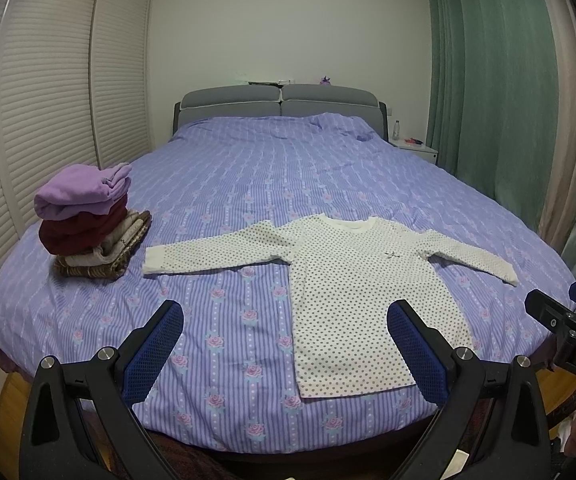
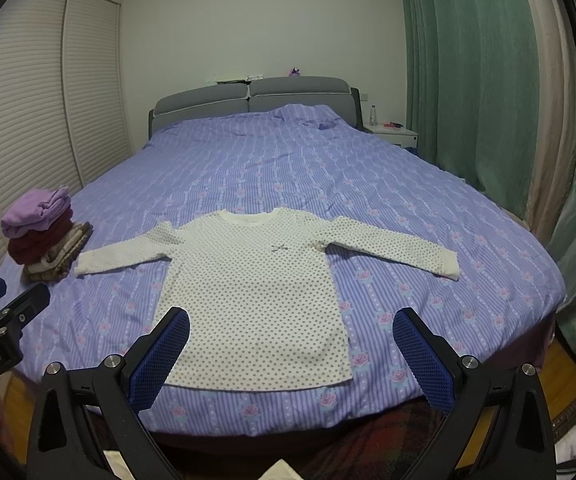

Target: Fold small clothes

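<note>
A white long-sleeved top with grey dots (image 1: 352, 284) lies flat on the bed, front up, both sleeves spread out; it also shows in the right wrist view (image 2: 255, 304). My left gripper (image 1: 285, 316) is open and empty, held above the foot of the bed over the top's left hem side. My right gripper (image 2: 291, 322) is open and empty, above the top's hem. Each gripper shows at the edge of the other's view: the right gripper (image 1: 568, 320) and the left gripper (image 2: 3, 304).
A stack of folded clothes (image 1: 87, 220), lilac on top, dark red and brown below, sits on the bed's left side, also in the right wrist view (image 2: 43, 236). The bed (image 1: 271, 168) has a purple striped cover. Louvred wardrobe doors (image 1: 47, 100) left, green curtains (image 1: 496, 80) right.
</note>
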